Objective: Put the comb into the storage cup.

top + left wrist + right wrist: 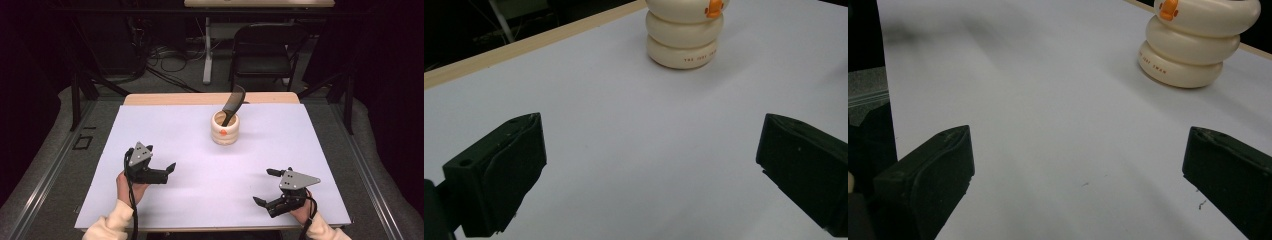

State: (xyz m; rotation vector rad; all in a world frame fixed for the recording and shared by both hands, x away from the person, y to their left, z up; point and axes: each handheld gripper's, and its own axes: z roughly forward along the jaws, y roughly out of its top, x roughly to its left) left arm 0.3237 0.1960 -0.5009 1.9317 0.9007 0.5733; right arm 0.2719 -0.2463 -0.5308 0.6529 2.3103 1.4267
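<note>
Both my jaws are spread wide and hold nothing. The comb [233, 103] stands tilted in the cream cup [225, 131] at upper centre of the high view, roughly midway between my left gripper [167, 171] and right gripper [265, 187].

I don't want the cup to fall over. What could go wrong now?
The comb leans out of the cup and sticks up high, so a bump might tip the cup or flip the comb out. The cup sits near the table's far edge, so a push could slide it off. Both the left gripper and right gripper are open and far away.
</note>
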